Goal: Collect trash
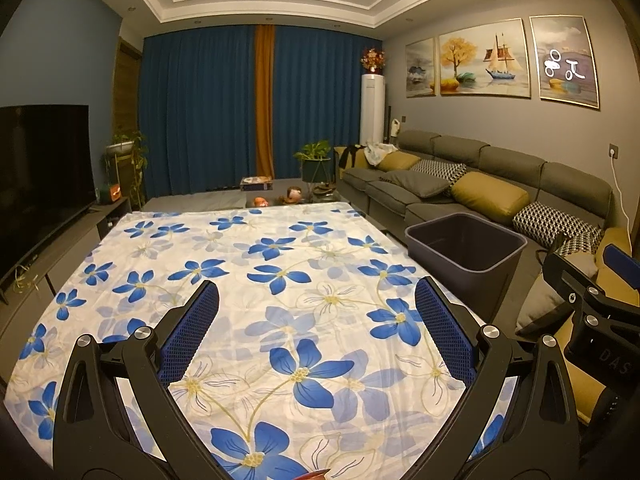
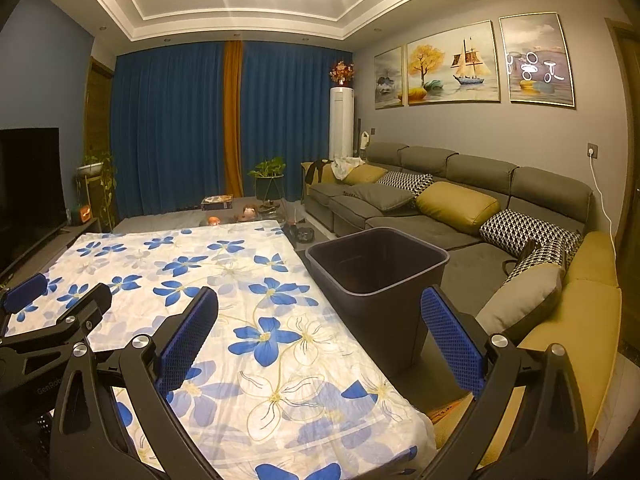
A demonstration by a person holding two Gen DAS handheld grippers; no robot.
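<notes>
Blue-flowered white cloth covers the desk (image 1: 280, 264), showing no trash. Both the left gripper (image 1: 316, 316) and right gripper (image 2: 320, 320) hang released and empty; the dark plastic bin (image 2: 378, 276) stands beside the desk's right edge, nearer the right gripper.

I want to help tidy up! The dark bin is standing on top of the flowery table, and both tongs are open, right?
Not quite. The dark plastic bin stands on the floor beside the table's blue-flowered white cloth, as the right wrist view shows. Both the left tongs and right tongs are open.
</notes>
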